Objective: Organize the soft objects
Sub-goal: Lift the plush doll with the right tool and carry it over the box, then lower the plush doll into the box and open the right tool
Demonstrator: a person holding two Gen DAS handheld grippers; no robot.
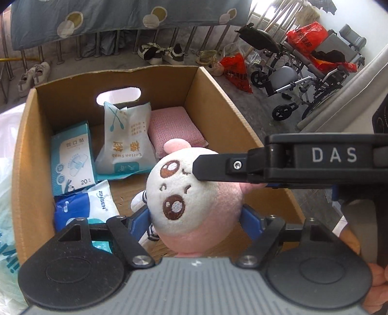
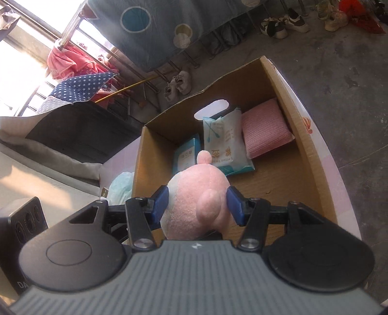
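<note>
A pink and white plush toy [image 1: 191, 193] with an embroidered face hangs over an open cardboard box [image 1: 218, 97]. My left gripper [image 1: 196, 215] has its blue pads against both sides of the toy's head. My right gripper [image 2: 197, 204] is shut on the toy's pink back [image 2: 201, 193], and in the left wrist view one of its black fingers [image 1: 211, 167] lies across the face. Inside the box lie a cotton swab pack [image 1: 126, 140], a pink textured pad [image 1: 174, 130], a teal plaster box [image 1: 71, 160] and a blue and white pack [image 1: 92, 206].
A white plastic bag [image 1: 7, 169] sits against the box's left side. On the floor beyond stand a wheelchair [image 1: 303, 72], red bags [image 1: 237, 72] and shoes [image 1: 160, 53] under a hanging blue blanket [image 1: 121, 17]. A dark cushioned seat [image 2: 72, 135] lies left of the box.
</note>
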